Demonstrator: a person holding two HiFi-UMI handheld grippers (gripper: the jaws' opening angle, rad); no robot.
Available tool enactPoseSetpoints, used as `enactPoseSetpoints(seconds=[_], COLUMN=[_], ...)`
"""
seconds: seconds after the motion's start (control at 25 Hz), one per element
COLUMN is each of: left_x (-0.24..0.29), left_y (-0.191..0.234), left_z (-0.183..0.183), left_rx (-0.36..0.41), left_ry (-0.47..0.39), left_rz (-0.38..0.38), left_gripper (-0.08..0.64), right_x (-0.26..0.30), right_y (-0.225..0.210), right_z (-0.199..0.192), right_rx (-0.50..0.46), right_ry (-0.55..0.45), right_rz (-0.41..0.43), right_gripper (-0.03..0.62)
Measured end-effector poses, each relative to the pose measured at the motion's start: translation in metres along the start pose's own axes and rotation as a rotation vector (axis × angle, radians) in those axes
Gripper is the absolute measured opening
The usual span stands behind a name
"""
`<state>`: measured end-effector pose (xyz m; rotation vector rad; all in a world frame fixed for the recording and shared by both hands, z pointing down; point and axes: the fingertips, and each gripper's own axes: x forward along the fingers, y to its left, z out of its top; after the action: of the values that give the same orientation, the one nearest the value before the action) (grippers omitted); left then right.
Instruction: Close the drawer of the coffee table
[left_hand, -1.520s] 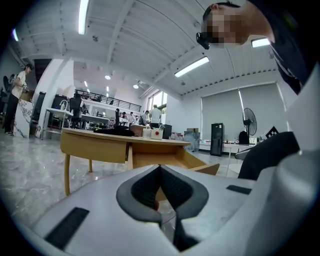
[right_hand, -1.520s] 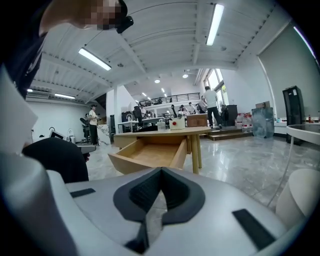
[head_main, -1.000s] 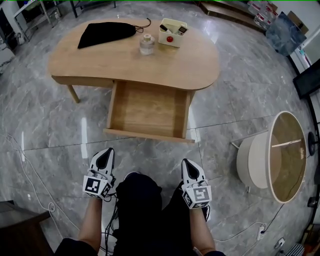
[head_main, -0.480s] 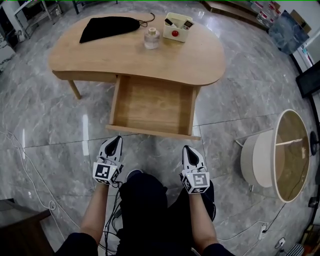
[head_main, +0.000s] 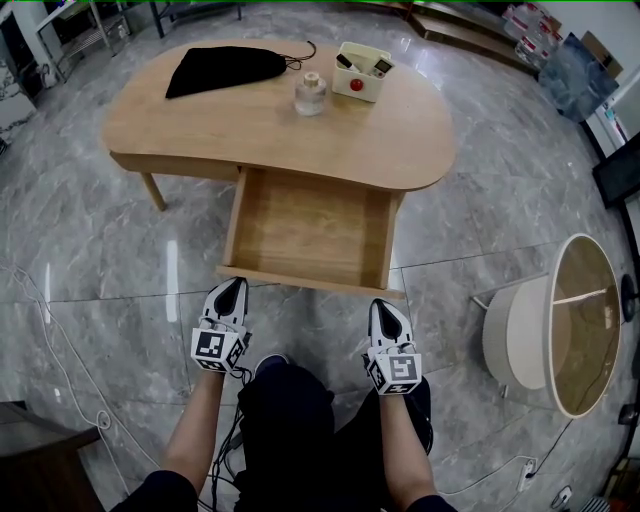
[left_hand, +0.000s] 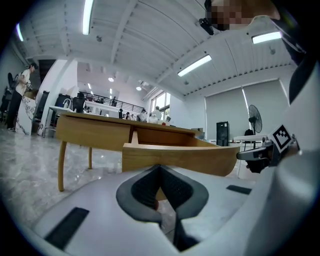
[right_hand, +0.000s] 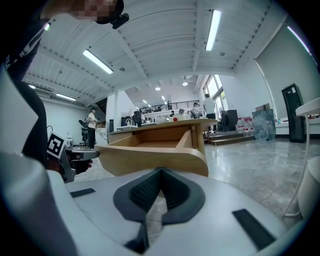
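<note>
The left tool has its two jaws pressed together with nothing between them, and so does the right tool. Each is a white shell tapering to a dark, ribbed, rubbery tip, with a cube of square black-and-white markers at its rear. Both point forward at the drawer. A second ago they hung well short of it, over the person's knees. Now both tips sit just in front of the drawer's front board, the left near its left end and the right near its right end. Whether either one touches the wood cannot be told. From each tool's own view the board fills the space right behind the closed tips.

The drawer stands pulled far out from under the counter, as it did before. It is a shallow rectangular box of pale, fine-grained wood with a gently curved front board and a bare bottom. The counter is the same light wood, a rounded bean-shaped top on slim legs. On its far side lie a soft black drawstring pouch, a small clear glass jar and a cream box with a red knob, unmoved. The floor is glossy grey marbled tile.
</note>
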<state>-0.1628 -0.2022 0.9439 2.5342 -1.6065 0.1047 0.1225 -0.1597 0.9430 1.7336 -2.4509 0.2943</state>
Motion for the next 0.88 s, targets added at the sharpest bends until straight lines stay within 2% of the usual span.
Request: enactPoseSetpoints(seconds=[0.52,0.88], left_x=[-0.002,0.001], left_y=[0.001,0.003], left_z=[0.003,0.022], left_rx=[0.027,0.029], left_ry=[0.026,-0.007], left_rz=[0.001,0.003], left_gripper=[0.025,0.025], right_x=[-0.002,-0.003], right_y=[0.0,0.002], right_z=[0.014,0.034], right_rx=[0.008,-0.017], right_ry=[-0.023,-0.056], right_rz=[-0.005,-0.015], right_gripper=[0.026,0.026])
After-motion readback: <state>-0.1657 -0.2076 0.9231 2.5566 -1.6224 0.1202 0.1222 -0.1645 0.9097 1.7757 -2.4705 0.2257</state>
